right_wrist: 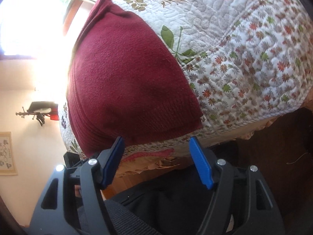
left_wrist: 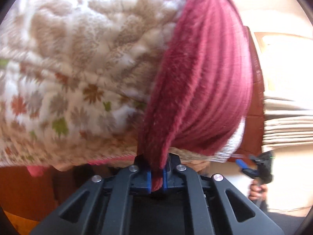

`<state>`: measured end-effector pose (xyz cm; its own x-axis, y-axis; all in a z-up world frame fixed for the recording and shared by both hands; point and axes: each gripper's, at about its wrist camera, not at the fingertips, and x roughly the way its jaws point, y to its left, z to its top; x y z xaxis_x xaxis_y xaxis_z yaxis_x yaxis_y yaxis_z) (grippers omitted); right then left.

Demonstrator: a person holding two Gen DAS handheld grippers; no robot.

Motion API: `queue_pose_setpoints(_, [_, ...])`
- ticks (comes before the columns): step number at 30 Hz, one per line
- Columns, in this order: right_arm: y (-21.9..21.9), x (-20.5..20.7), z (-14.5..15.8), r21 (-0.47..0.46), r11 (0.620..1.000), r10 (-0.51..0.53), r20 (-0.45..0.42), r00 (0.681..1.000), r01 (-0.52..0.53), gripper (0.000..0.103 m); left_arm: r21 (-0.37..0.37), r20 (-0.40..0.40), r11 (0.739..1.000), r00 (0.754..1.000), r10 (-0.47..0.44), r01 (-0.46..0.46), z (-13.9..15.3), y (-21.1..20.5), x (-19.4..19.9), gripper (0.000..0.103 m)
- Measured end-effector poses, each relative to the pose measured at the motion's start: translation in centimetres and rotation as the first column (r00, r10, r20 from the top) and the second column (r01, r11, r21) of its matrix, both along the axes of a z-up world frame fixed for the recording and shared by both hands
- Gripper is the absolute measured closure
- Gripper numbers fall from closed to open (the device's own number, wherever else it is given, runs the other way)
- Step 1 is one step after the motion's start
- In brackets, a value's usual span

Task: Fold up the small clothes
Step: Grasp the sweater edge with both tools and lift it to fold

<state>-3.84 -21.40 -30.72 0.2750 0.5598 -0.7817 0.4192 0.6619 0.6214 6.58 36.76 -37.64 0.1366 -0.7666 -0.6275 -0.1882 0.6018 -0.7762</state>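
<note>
Left tool [left_wrist: 156, 178] clamped tight on a bunched edge of the maroon knit garment [left_wrist: 197, 82], fabric pinched between its blue pads [left_wrist: 148, 180]. Garment lies on the floral quilt [left_wrist: 74, 62] of the bed, stretched away from the tool. Right tool [right_wrist: 159, 162] wide open, gripping nothing, just short of the garment's ribbed hem [right_wrist: 156, 121]. No readable writing or labels anywhere.

Daylight from the blown-out window [right_wrist: 29, 25] washes the right wrist view's left side, while the left wrist view is motion-blurred, both fisheye-curved with dark corners.
</note>
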Motion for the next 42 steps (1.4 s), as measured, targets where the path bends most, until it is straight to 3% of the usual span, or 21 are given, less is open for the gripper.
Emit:
queue_pose_setpoints(3, [-0.8, -0.7, -1.8, 0.083, 0.994, -0.074, -0.016, 0.997, 0.075, 0.034, -0.152, -0.001, 0.986, 0.998, 0.064, -0.063, 2.3, 0.8, -1.0, 0.097])
queue_pose_setpoints(6, [-1.5, -1.5, -3.9, 0.144, 0.980, -0.129, -0.041, 0.991, 0.134, 0.032, -0.273, 0.006, 0.957, 0.995, 0.103, -0.098, 5.4, 1.2, -1.7, 0.097])
queue_pose_setpoints(13, [-1.8, -4.1, -8.7, 0.304, 0.912, -0.265, -0.079, 0.961, 0.277, 0.026, -0.444, 0.011, 0.884, 0.985, 0.172, -0.150, 11.2, 1.0, -1.8, 0.097])
queue_pose_setpoints(19, [-0.2, -5.9, -11.5, 0.473, 0.793, -0.384, -0.101, 0.918, 0.384, 0.020, -0.482, -0.009, 0.858, 0.981, 0.196, -0.176, 13.0, 0.3, -1.3, 0.097])
queue_pose_setpoints(28, [3.0, -6.7, -15.2, 0.634, 0.616, -0.474, -0.177, 0.863, 0.468, 0.016, -0.470, -0.006, 0.870, 0.986, 0.165, -0.149, 15.1, -2.0, 0.7, 0.097])
queue_pose_setpoints(30, [3.1, -6.4, -15.6, 0.654, 0.578, -0.508, -0.178, 0.842, 0.487, 0.019, -0.465, -0.008, 0.874, 0.988, 0.157, -0.143, 15.3, -1.6, 0.3, 0.097])
queue_pose_setpoints(31, [3.0, -6.3, -15.6, 0.665, 0.564, -0.523, -0.173, 0.835, 0.491, 0.033, -0.460, -0.010, 0.877, 0.988, 0.154, -0.141, 15.4, -1.6, 0.2, 0.097])
queue_pose_setpoints(34, [2.0, -6.8, -14.8, 0.652, 0.560, -0.561, -0.155, 0.814, 0.510, 0.077, -0.448, -0.019, 0.882, 0.988, 0.154, -0.146, 15.1, -1.1, -0.1, 0.097])
queue_pose_setpoints(35, [1.4, -7.3, -14.1, 0.639, 0.566, -0.577, -0.145, 0.804, 0.521, 0.084, -0.444, -0.025, 0.883, 0.987, 0.158, -0.153, 14.7, -0.8, -0.3, 0.097])
queue_pose_setpoints(37, [0.5, -7.9, -12.3, 0.608, 0.601, -0.587, -0.104, 0.803, 0.519, 0.092, -0.441, -0.045, 0.880, 0.984, 0.173, -0.175, 13.8, -0.2, -0.9, 0.097])
queue_pose_setpoints(42, [-0.4, -5.5, -3.6, 0.506, 0.744, -0.535, 0.059, 0.843, 0.437, 0.093, -0.474, -0.086, 0.847, 0.970, 0.227, -0.240, 12.5, 1.1, -2.8, 0.097])
